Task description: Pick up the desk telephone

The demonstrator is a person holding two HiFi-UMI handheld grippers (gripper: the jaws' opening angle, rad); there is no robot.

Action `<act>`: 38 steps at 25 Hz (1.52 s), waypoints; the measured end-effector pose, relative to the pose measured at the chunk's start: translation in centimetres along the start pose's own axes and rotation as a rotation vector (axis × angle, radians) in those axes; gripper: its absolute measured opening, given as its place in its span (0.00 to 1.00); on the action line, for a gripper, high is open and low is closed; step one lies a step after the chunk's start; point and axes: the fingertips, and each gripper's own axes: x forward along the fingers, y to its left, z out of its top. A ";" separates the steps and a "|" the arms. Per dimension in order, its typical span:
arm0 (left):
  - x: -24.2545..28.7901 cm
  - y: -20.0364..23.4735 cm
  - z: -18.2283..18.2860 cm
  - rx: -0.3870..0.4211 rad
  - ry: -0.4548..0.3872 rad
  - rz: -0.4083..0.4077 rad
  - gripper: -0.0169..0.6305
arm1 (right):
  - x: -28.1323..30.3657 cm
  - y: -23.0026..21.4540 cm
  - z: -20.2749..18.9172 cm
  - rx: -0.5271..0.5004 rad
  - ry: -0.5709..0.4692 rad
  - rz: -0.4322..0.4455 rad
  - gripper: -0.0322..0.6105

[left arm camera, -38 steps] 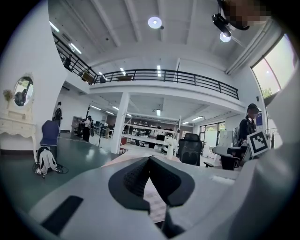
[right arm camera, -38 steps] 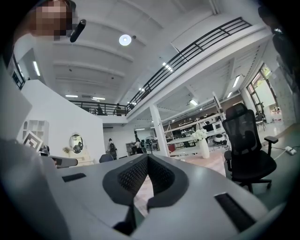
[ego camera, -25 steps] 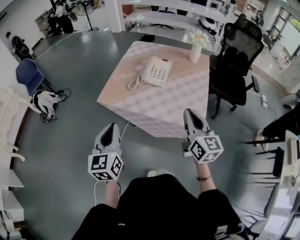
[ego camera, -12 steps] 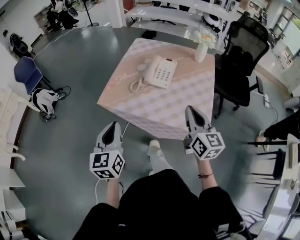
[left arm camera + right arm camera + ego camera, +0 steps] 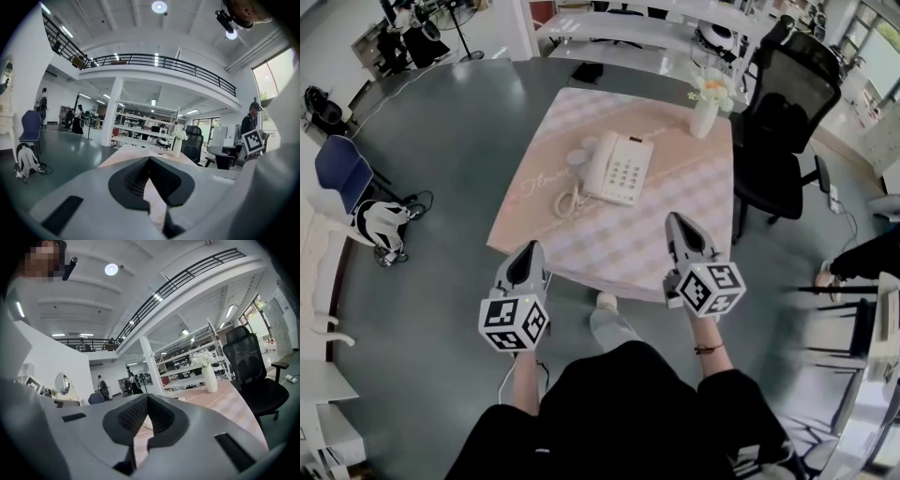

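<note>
A white desk telephone (image 5: 615, 167) with a coiled cord lies near the middle of a table with a pink checked cloth (image 5: 675, 234). My left gripper (image 5: 530, 251) hovers at the table's near left edge, shut and empty. At the near right edge my right gripper (image 5: 678, 223) is shut too, holding nothing. Both point toward the phone and stay well short of it. In the left gripper view the shut jaws (image 5: 150, 159) fill the lower half, with the tabletop (image 5: 136, 152) beyond. The right gripper view shows its shut jaws (image 5: 147, 397) over the cloth (image 5: 220, 397).
A white vase of flowers (image 5: 706, 105) stands at the table's far right corner. A black office chair (image 5: 780, 122) sits right of the table. A blue chair (image 5: 339, 169) and a bag (image 5: 377, 225) are on the floor at left. The person's shoe (image 5: 609, 323) is below the table edge.
Both grippers and the person have moved forward toward the table. The tips now reach over its near edge. Both stay shut.
</note>
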 end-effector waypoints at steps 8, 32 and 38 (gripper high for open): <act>8.5 0.9 0.4 -0.012 0.080 -0.070 0.02 | 6.6 -2.7 -0.4 0.024 0.064 0.000 0.04; 24.6 1.9 -4.1 -0.197 0.407 -0.248 0.02 | 15.9 -8.6 -5.8 0.204 0.203 -0.047 0.04; 27.0 1.8 -5.9 -0.264 0.526 -0.352 0.02 | 16.5 -10.3 -7.1 0.269 0.224 -0.142 0.04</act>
